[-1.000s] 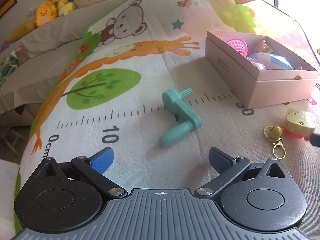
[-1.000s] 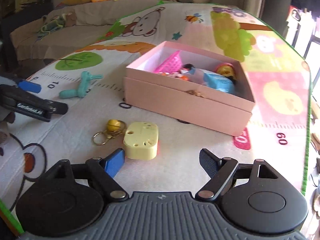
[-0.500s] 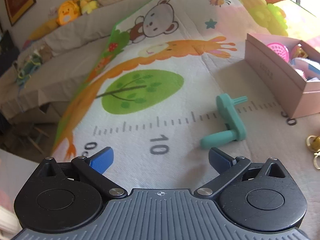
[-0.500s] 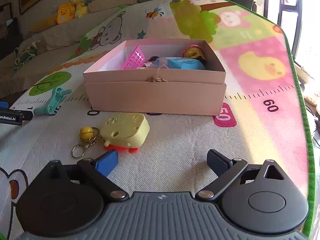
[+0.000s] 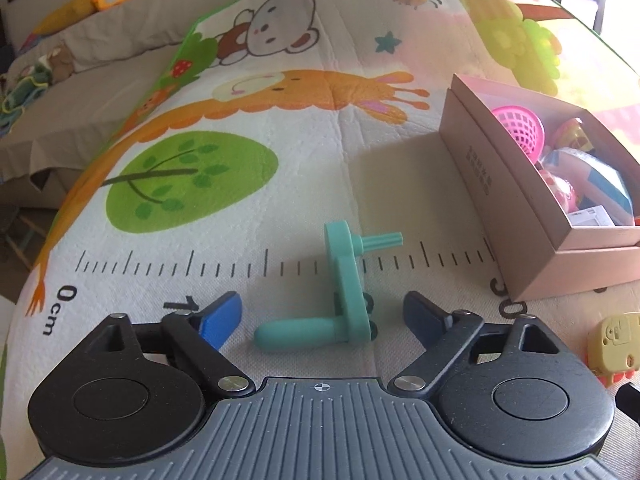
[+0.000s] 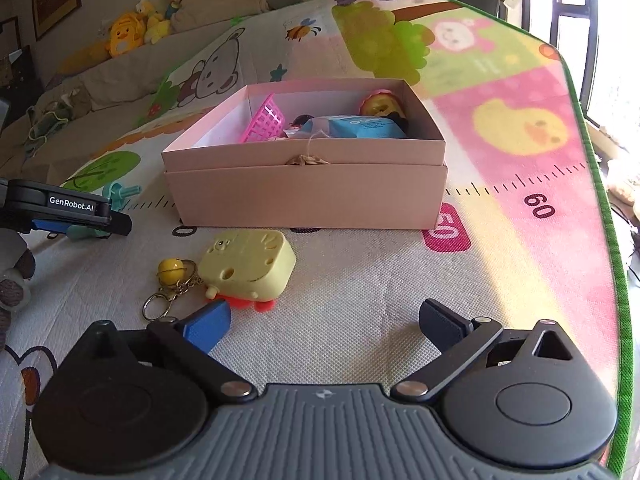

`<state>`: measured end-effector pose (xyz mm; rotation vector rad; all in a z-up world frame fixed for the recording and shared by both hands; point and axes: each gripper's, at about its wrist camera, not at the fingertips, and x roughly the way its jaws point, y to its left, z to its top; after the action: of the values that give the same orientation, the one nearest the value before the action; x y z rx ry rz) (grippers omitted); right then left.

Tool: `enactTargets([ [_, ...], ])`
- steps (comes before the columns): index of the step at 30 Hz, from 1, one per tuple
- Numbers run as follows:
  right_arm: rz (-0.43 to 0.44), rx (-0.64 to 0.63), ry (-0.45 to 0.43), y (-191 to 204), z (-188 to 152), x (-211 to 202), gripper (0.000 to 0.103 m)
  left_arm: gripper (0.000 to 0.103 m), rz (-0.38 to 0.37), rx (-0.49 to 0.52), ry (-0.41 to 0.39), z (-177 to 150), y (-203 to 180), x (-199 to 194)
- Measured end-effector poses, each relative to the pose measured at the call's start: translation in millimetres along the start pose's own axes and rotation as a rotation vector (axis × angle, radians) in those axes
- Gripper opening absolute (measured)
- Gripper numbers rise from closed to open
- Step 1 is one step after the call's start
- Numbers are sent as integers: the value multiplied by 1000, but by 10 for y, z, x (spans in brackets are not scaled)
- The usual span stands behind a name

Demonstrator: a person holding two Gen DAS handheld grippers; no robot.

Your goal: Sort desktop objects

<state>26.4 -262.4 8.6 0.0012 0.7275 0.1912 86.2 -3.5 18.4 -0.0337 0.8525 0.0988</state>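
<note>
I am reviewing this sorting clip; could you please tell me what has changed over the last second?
The left hand-held gripper has closed in on the teal crank handle, which now lies between its closing jaws, untouched. The right hand-held gripper swung to face the pink box, jaws opening, empty. The handle, yellow toy and box stayed put.

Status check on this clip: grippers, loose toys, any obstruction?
Left gripper closing around teal crank, pads not touching. Right gripper opening, empty, near yellow toy. Pink box path clear.
</note>
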Motion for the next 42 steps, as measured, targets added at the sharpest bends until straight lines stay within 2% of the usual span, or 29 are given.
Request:
enactTargets([
  [1, 0, -2, 1, 4, 2, 4, 102, 79, -12, 5, -3, 6, 9, -9],
  [3, 6, -10, 5, 14, 6, 6, 102, 59, -18, 19, -18, -12, 26, -49],
  [6, 24, -39, 10, 53, 10, 5, 102, 44, -49, 56, -40, -117, 68, -140],
  [8, 27, -59, 7, 88, 17, 2, 102, 39, -70, 103, -53, -218, 76, -224],
  [10, 28, -76, 2, 119, 25, 1, 102, 38, -111, 153, -56, -320, 91, -311],
  [12, 26, -83, 1, 142, 36, 10, 102, 44, -120, 190, -64, -414, 116, -391],
  [13, 26, -83, 3, 148, 38, 16, 102, 47, -101, 200, -71, -453, 130, -427],
  [15, 26, -83, 6, 158, 37, 26, 102, 72, -32, 209, -84, -507, 155, -473],
  [17, 26, -87, 7, 171, 37, 31, 102, 80, -5, 192, -77, -542, 201, -505],
  [22, 26, -92, 11, 197, 28, 40, 102, 84, -66, 43, -5, -536, 298, -507],
  [25, 21, -84, 14, 193, 27, 43, 102, 84, -44, 9, -4, -490, 252, -464],
  [28, 19, -81, 12, 190, 24, 38, 102, 73, -39, 12, -16, -411, 189, -412],
  [29, 19, -82, 13, 191, 26, 40, 102, 66, -43, 20, -20, -386, 171, -387],
  [34, 18, -87, 16, 199, 26, 45, 102, 62, -49, 29, -26, -240, 148, -254],
  [36, 16, -84, 18, 193, 28, 50, 102, 52, -50, 33, -29, -180, 142, -216],
  [37, 15, -82, 19, 191, 31, 54, 102, 50, -52, 34, -30, -157, 139, -200],
  [39, 14, -81, 20, 188, 31, 56, 102, 37, -55, 42, -33, -119, 131, -174],
  [42, 15, -89, 18, 202, 33, 50, 102, 22, -75, 56, -32, -108, 126, -180],
])
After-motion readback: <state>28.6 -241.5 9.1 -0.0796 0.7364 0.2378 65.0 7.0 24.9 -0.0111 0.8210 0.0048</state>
